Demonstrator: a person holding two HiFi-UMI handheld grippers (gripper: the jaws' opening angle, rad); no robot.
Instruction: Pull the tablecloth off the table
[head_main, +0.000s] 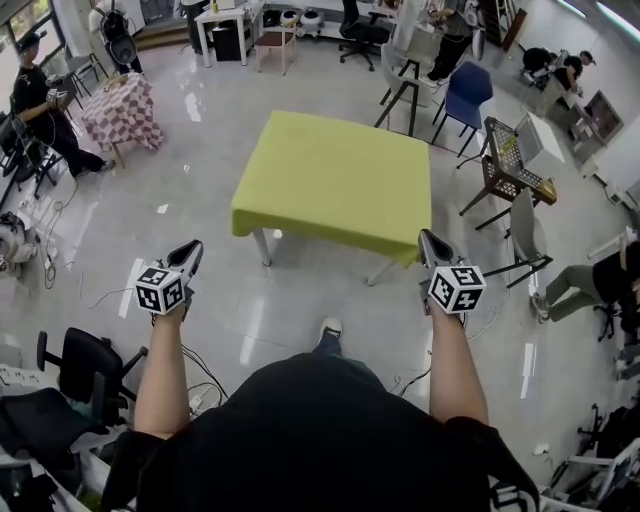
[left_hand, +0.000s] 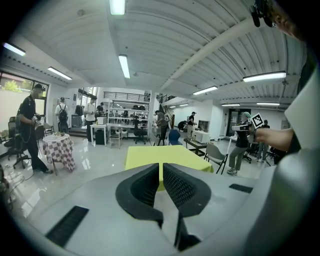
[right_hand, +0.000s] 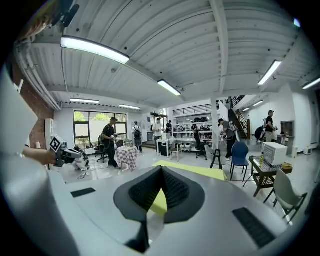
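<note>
Standing back from the table with both tools raised and empty.
The yellow-green tablecloth lies spread over the table, its edges hanging down. The left tool hovers off the table's near-left corner, jaws all but closed with a thin slit between them. The right tool hovers by the near-right corner, jaws pressed together on nothing. Neither tool touches the tablecloth.

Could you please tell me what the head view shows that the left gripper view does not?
Only the head view: the person's shoe and a black office chair beside them. Only the left gripper view: ceiling strip lights and a close look at the left gripper's jaws, nearly closed with nothing between them. Both: the yellow-green tablecloth spread on its table, and the checkered table.
</note>
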